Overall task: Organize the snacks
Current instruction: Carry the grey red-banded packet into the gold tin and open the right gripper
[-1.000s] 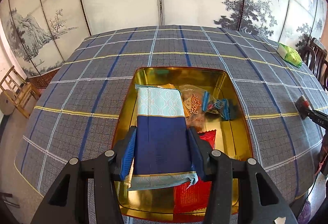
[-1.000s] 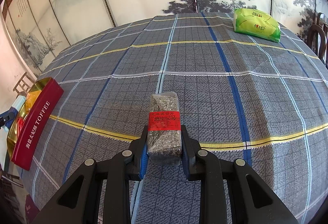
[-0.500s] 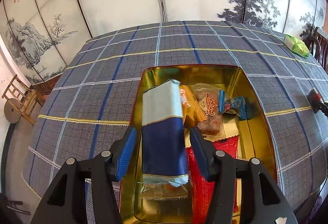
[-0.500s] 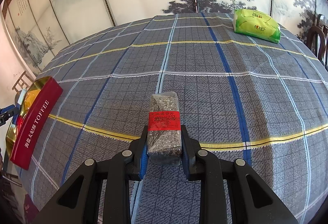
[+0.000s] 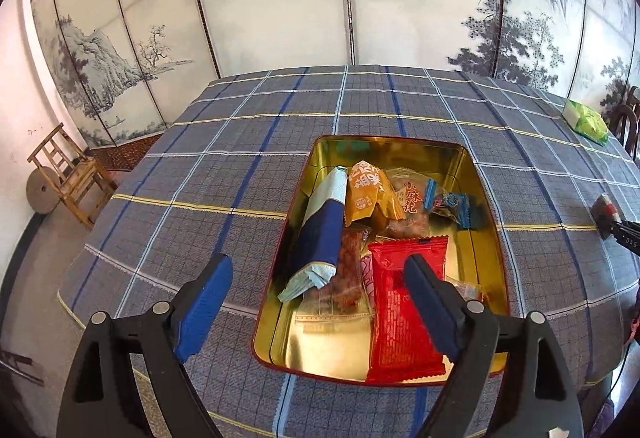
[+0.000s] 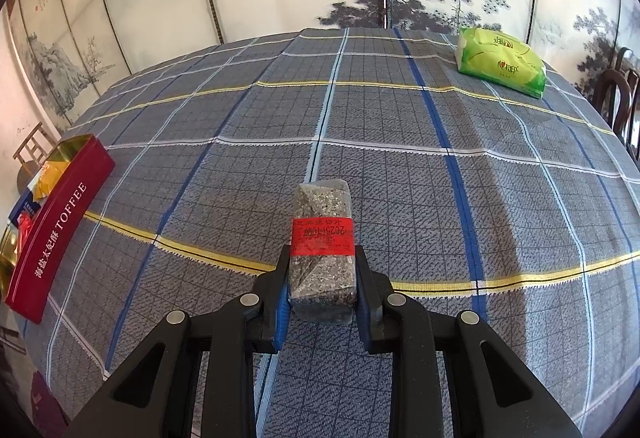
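Observation:
A gold-lined red tin (image 5: 486,222) sits on the plaid tablecloth and holds several snack packs. A blue and pale-blue packet (image 5: 320,234) leans against its left wall, next to an orange packet (image 5: 366,193) and a red packet (image 5: 400,302). My left gripper (image 5: 316,306) is open and empty, above the tin's near end. My right gripper (image 6: 320,294) is shut on a grey sesame bar with a red label (image 6: 323,250), held just above the cloth. The tin (image 6: 56,222) also shows at the far left of the right wrist view, marked TOFFEE.
A green tissue pack (image 6: 502,61) lies at the table's far right, also seen in the left wrist view (image 5: 586,121). A painted folding screen stands behind the table. A wooden chair (image 5: 72,173) stands on the floor at the left. Dark chairs (image 6: 616,97) stand at the right.
My left gripper opened and let go of the blue packet, which now lies tilted in the tin. The gripper has pulled back and up. The right gripper holds still with its bar.

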A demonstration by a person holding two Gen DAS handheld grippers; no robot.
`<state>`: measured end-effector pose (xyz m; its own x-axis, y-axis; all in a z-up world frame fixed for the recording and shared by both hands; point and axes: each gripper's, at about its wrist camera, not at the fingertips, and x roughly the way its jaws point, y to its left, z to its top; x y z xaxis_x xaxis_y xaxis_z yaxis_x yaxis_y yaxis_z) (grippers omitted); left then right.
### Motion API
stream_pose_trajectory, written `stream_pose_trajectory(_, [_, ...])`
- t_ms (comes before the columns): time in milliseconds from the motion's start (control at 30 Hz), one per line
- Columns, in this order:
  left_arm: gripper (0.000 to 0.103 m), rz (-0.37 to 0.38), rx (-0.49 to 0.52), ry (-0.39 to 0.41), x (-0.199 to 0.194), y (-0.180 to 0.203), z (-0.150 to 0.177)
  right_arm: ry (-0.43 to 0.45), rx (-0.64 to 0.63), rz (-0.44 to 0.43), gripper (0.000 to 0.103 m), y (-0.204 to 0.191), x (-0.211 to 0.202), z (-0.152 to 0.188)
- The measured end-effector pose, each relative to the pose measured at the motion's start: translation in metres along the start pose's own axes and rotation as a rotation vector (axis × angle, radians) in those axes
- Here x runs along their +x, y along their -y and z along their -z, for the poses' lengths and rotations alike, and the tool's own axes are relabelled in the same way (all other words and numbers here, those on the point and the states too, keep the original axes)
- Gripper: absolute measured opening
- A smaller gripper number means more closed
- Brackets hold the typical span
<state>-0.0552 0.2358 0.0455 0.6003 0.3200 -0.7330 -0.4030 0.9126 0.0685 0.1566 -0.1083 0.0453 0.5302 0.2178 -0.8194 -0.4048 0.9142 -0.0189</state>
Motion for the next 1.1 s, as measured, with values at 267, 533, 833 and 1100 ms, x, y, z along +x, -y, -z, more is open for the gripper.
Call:
stream_pose_trajectory(267, [0.087, -0.033, -0.011, 0.021, -0.016, 0.005, 0.004, -0.008, 0.027, -0.038, 0.027, -0.013, -0.009, 0.012])
stream_pose_trajectory(533, [0.088, -0.021, -0.015, 0.035, -0.022, 0.004, 0.01, 0.006, 0.023, -0.117, 0.027, -0.047, -0.028, 0.018])
stream_pose_trajectory(833, [0.094, -0.015, -0.047, 0.054, -0.024, -0.01, 0.016, 0.065, -0.103, -0.227, 0.027, -0.129, -0.063, 0.002])
stream_pose_trajectory(1100, [0.097, -0.006, -0.066, 0.063, -0.023, -0.021, 0.02, 0.077, -0.211, -0.345, 0.027, -0.208, -0.075, -0.013])
